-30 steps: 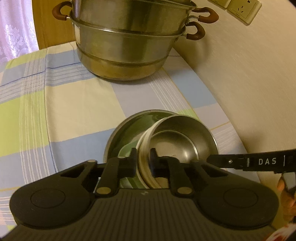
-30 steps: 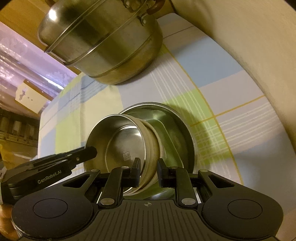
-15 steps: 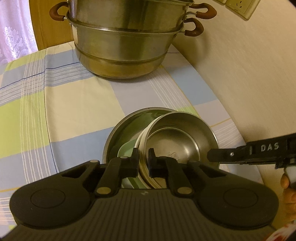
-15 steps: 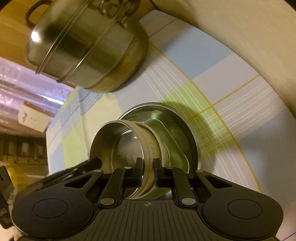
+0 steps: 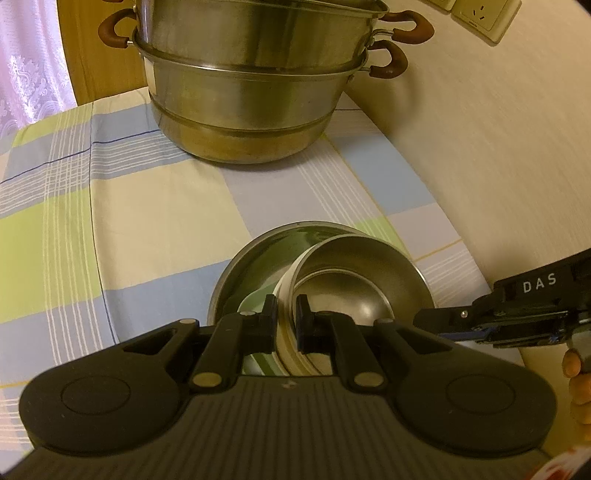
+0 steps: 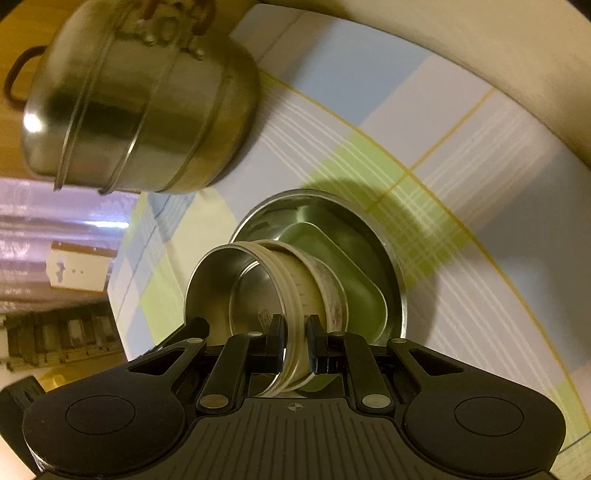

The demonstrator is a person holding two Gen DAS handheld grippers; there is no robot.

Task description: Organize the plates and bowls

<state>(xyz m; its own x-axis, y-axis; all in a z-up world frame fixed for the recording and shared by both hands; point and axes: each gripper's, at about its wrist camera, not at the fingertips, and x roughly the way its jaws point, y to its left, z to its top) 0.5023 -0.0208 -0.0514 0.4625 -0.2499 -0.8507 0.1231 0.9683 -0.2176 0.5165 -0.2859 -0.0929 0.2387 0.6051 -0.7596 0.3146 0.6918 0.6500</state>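
A small steel bowl (image 5: 354, 280) (image 6: 251, 291) with a cream outer wall hangs tilted over a wide steel dish (image 5: 236, 266) (image 6: 369, 229) on the checked cloth. A pale green dish (image 5: 255, 301) lies inside the wide one. My left gripper (image 5: 286, 314) is shut on the small bowl's near rim. My right gripper (image 6: 295, 332) is shut on the opposite rim, one pad inside and one outside. In the left wrist view the right gripper (image 5: 443, 317) reaches in from the right, with a person's fingers (image 5: 576, 369) behind it.
A large two-tier steel steamer pot (image 5: 251, 103) (image 6: 140, 110) with brown handles stands at the back of the table. A cream wall (image 5: 480, 147) with a socket (image 5: 480, 14) runs close along the right. A curtain (image 5: 29, 55) hangs at the far left.
The right gripper's jaws have narrowed onto the small bowl's rim and the gripper has rolled. The left gripper has kept its grip and stayed put.
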